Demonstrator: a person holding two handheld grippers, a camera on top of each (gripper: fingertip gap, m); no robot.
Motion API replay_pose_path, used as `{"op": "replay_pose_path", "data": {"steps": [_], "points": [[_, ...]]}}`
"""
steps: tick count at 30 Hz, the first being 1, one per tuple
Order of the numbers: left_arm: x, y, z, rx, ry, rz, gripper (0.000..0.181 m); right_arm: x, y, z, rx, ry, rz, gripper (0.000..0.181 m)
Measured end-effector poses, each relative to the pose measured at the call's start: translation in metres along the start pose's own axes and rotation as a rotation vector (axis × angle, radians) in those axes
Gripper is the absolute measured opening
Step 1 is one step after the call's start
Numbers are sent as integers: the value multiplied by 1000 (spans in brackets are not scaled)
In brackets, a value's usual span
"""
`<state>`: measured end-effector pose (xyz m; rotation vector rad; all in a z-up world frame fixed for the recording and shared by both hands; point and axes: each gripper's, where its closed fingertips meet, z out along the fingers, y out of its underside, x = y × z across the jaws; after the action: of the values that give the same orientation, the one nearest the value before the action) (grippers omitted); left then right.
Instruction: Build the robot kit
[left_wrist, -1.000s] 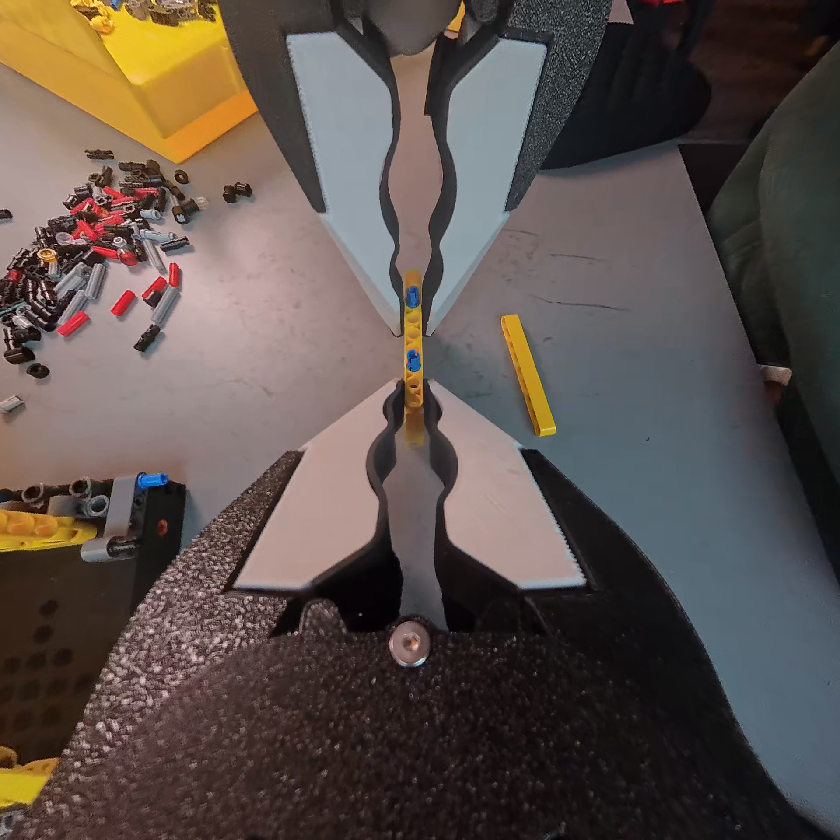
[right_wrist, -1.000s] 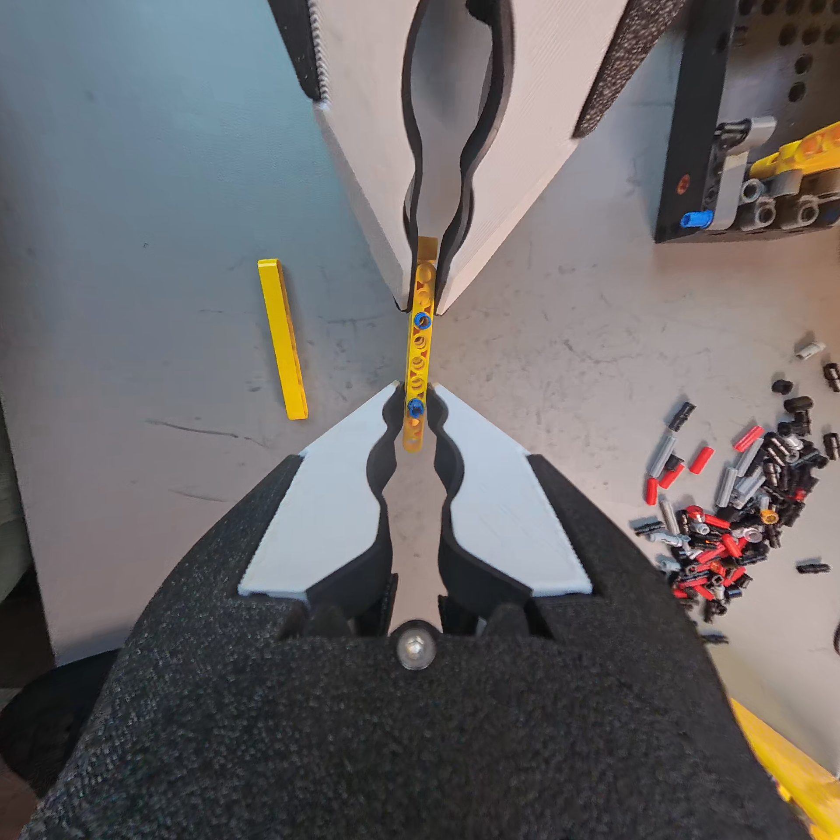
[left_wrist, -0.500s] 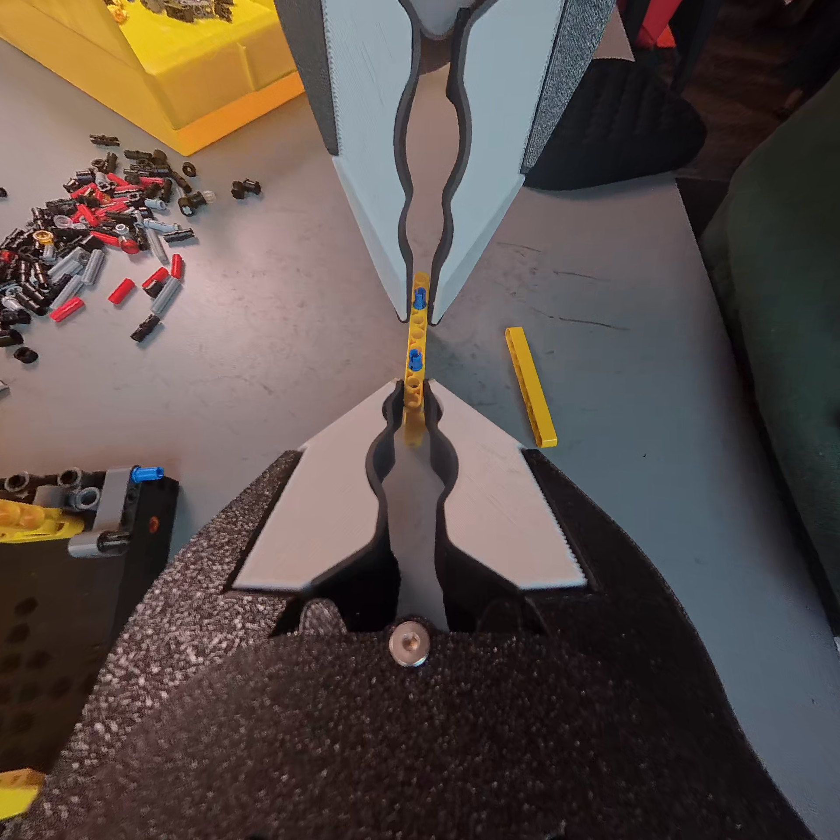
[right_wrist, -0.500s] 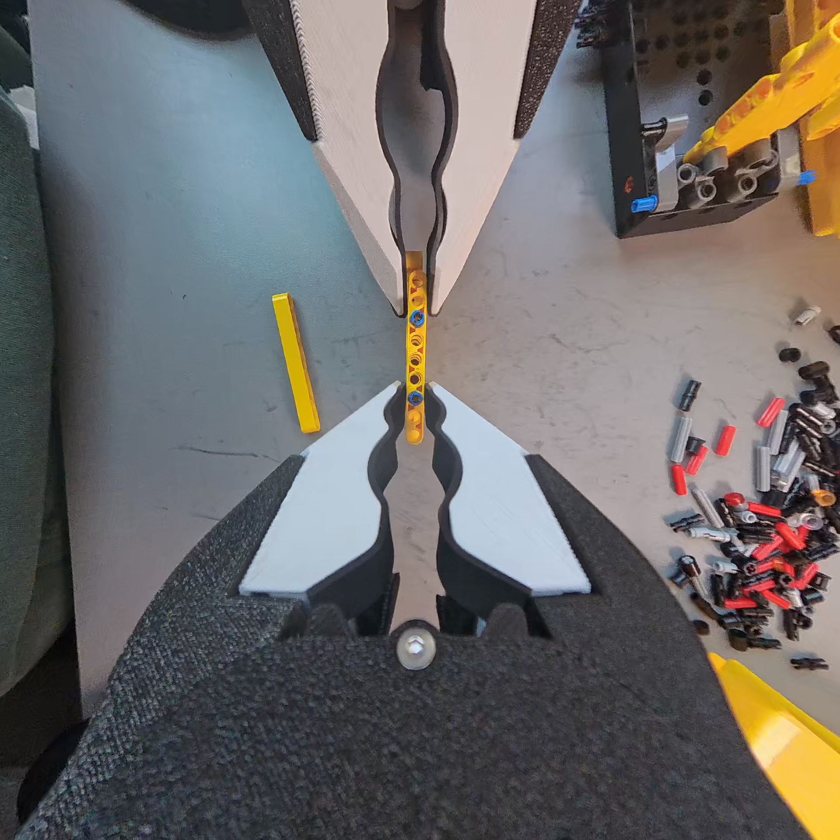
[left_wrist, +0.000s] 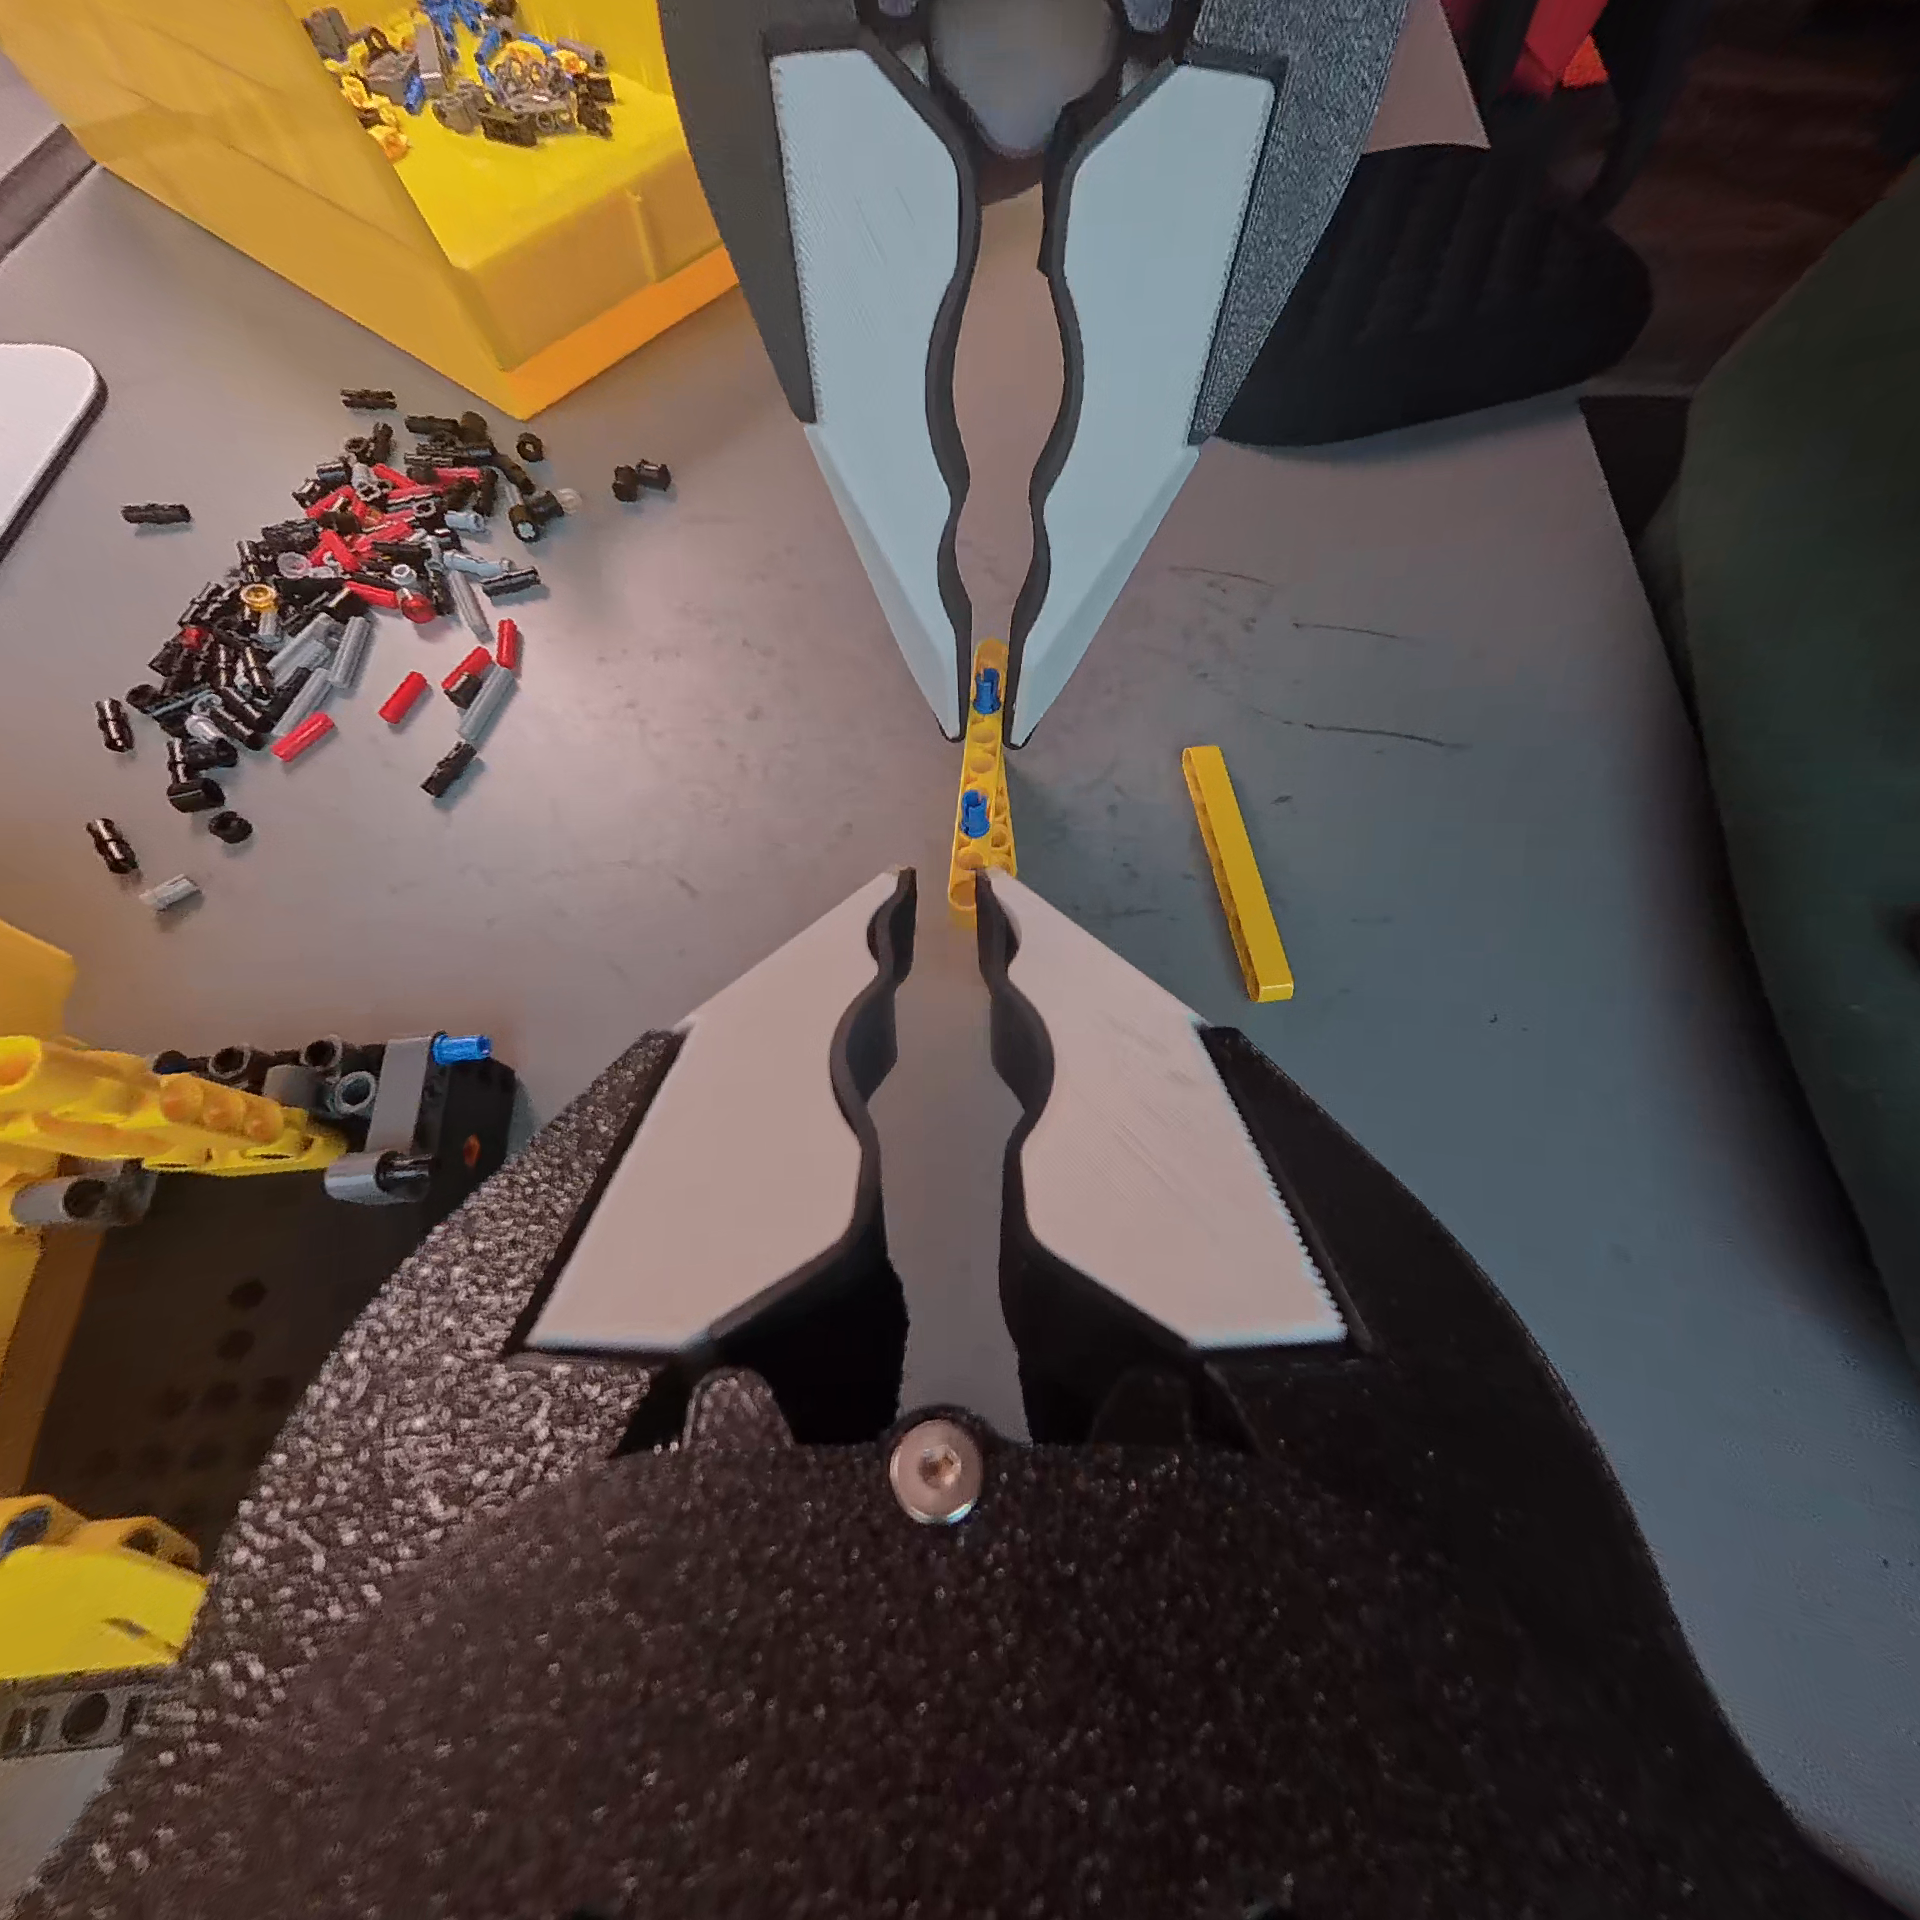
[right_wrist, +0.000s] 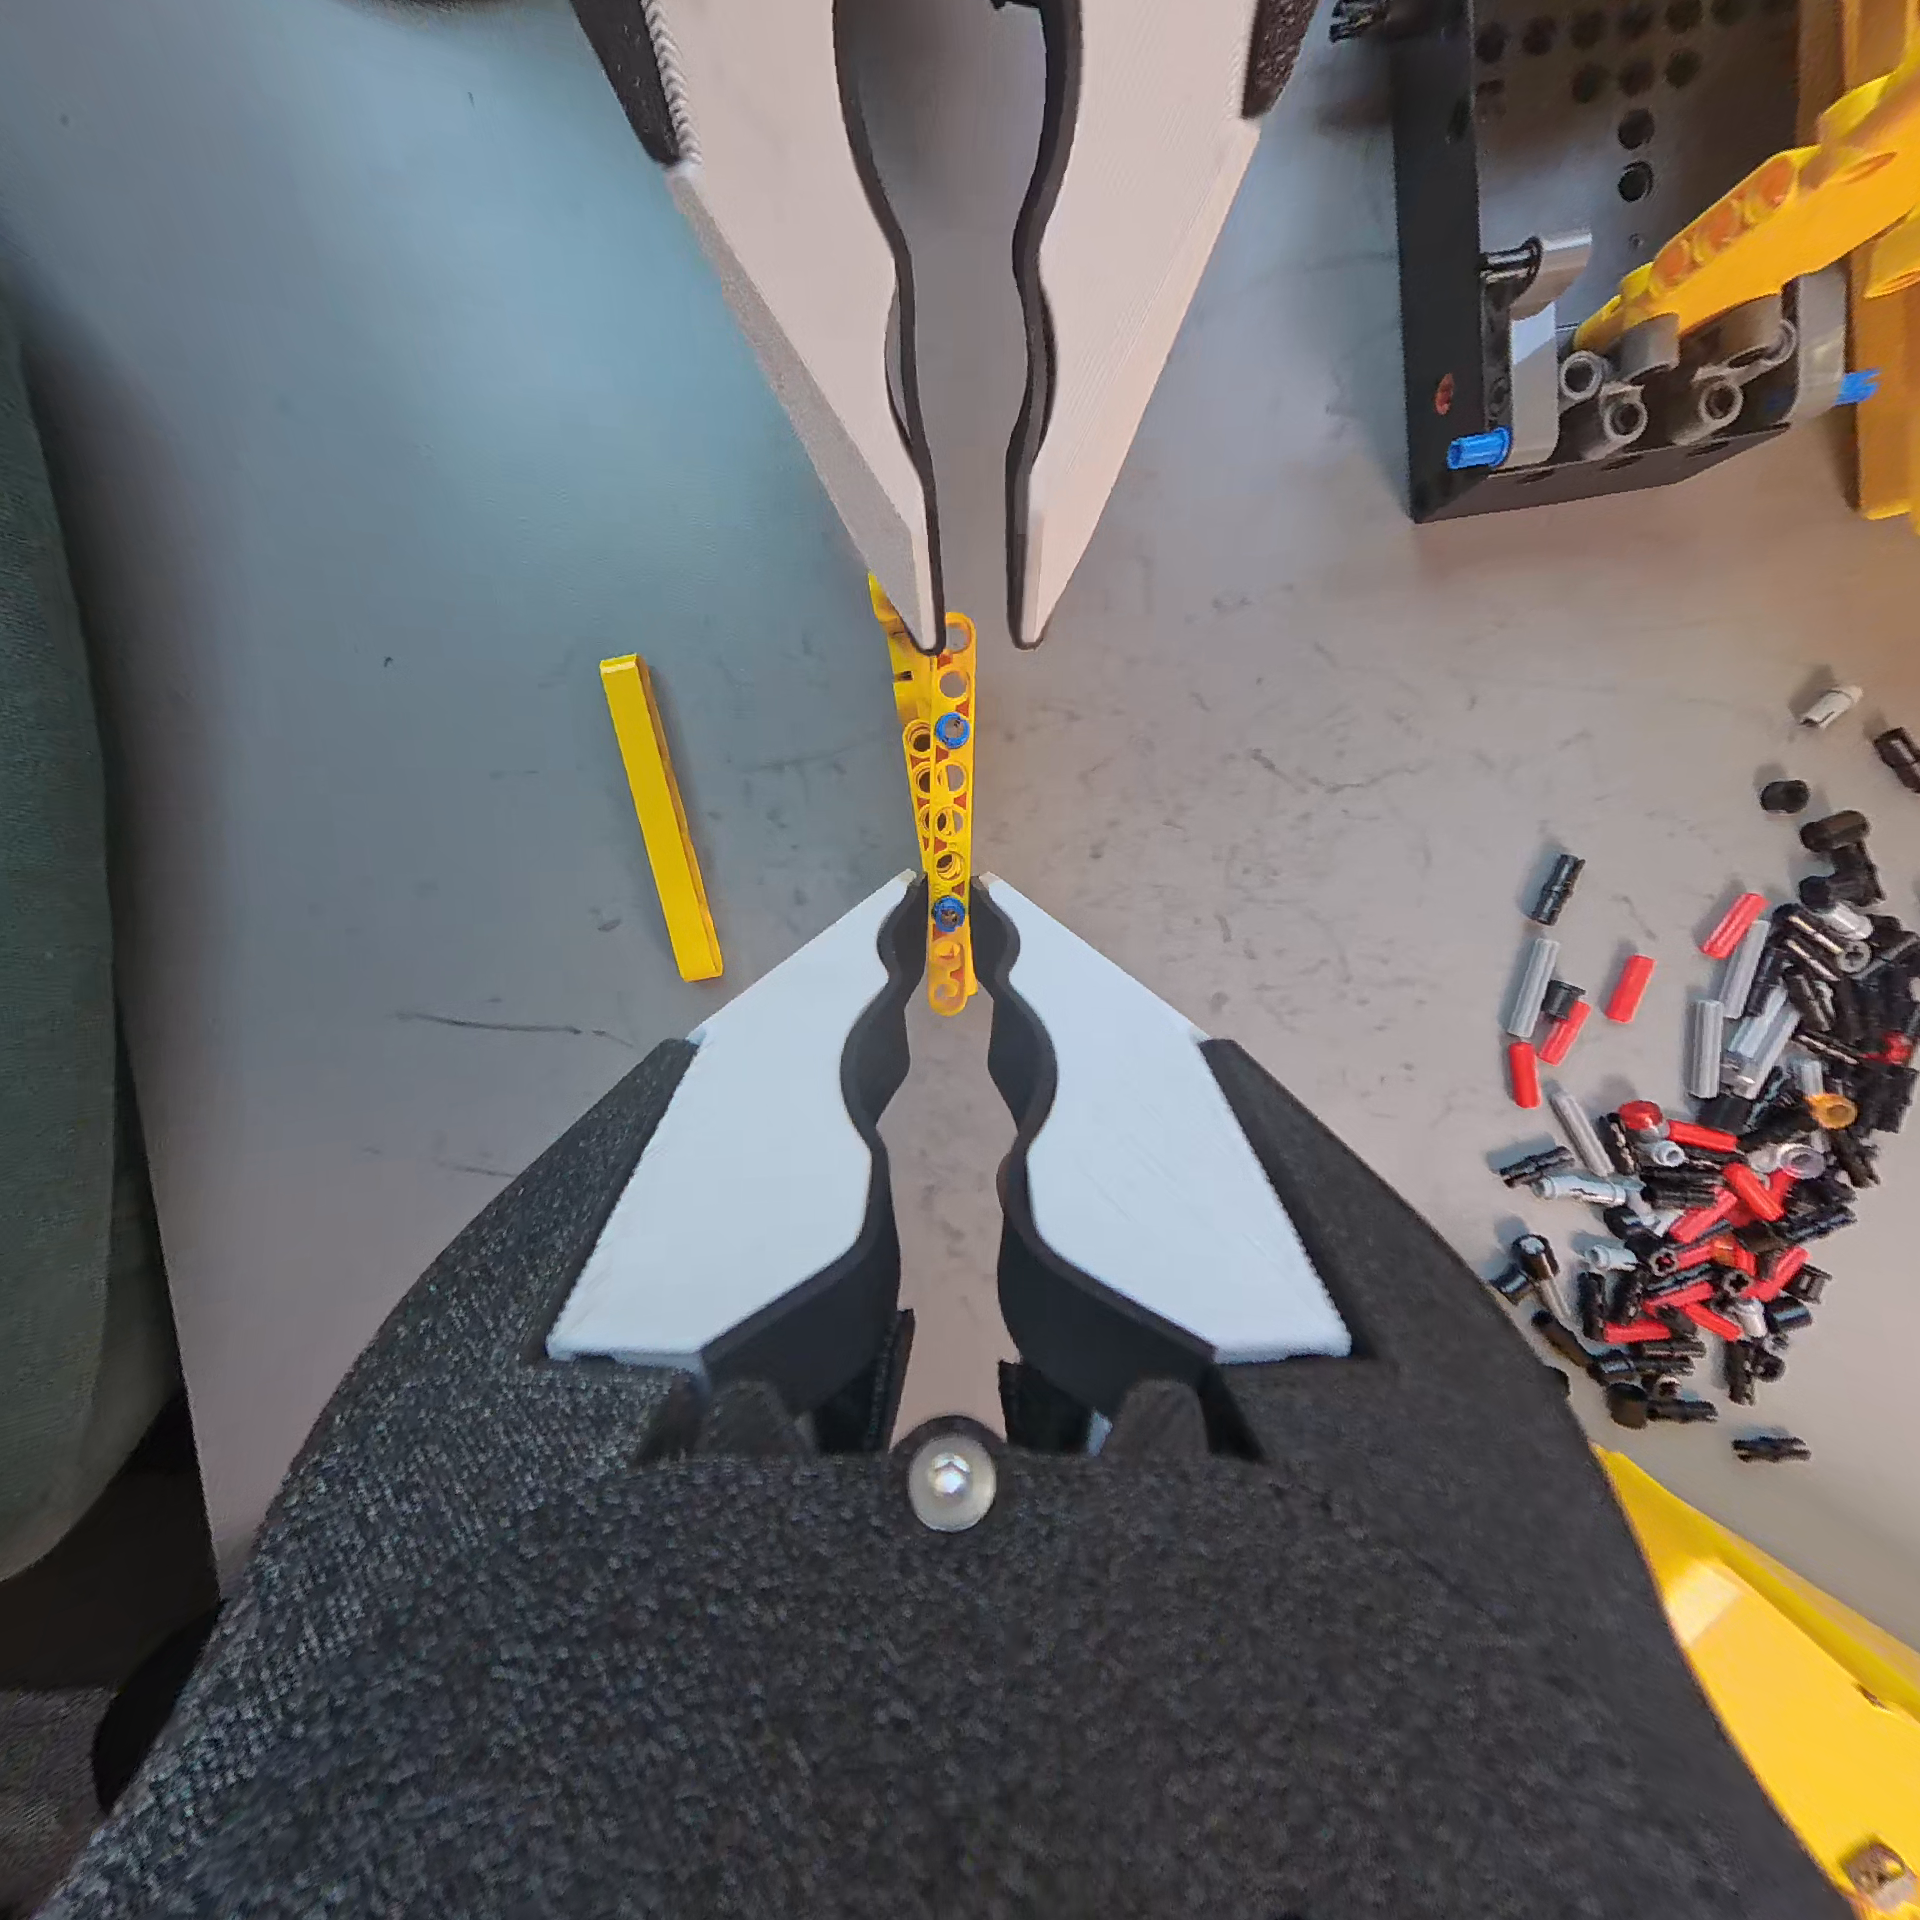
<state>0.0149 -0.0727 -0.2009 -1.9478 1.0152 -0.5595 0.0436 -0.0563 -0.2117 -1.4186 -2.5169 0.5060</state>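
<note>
A yellow holed beam (left_wrist: 982, 764) with two blue pins hangs above the grey table (left_wrist: 727, 831), end-on between the two grippers. My right gripper (right_wrist: 948, 883) is shut on one end of the beam (right_wrist: 948, 821); it shows at the far end in the left wrist view (left_wrist: 987, 732). My left gripper (left_wrist: 943, 878) is open by a narrow gap, and the beam's other end lies against its right finger. In the right wrist view my left gripper (right_wrist: 977, 639) stands open, with the beam's tip beside one finger.
A loose yellow beam (left_wrist: 1236, 873) lies flat on the table near its edge. A pile of small red, black and grey pins (left_wrist: 332, 613) lies to one side. A yellow bin (left_wrist: 468, 208) and a black block with yellow parts (right_wrist: 1507, 312) stand nearby. A green chair (left_wrist: 1818, 727) borders the table.
My left gripper has opened and let go of its end of the beam. My right gripper keeps its hold. Both views have shifted a little over the table.
</note>
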Motion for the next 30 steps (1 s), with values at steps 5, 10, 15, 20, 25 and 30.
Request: {"op": "replay_pose_path", "data": {"steps": [5, 10, 15, 20, 25, 30], "points": [[7, 1, 4, -10, 27, 9, 7, 0, -1, 0, 6, 7, -15, 7], [9, -5, 1, 13, 32, 12, 13, 0, -1, 0, 34, 8, -18, 7], [6, 0, 1, -14, -3, 40, 35, 0, -2, 0, 76, -4, -22, 7], [6, 5, 7, -33, -20, 63, 16, -2, -3, 0, 121, -35, -33, 7], [5, 6, 9, -31, -21, 65, 7, 0, -2, 0, 151, -57, -24, 7], [6, 5, 10, -35, -19, 59, 7, 0, -1, 0, 153, -66, -27, 7]]}}
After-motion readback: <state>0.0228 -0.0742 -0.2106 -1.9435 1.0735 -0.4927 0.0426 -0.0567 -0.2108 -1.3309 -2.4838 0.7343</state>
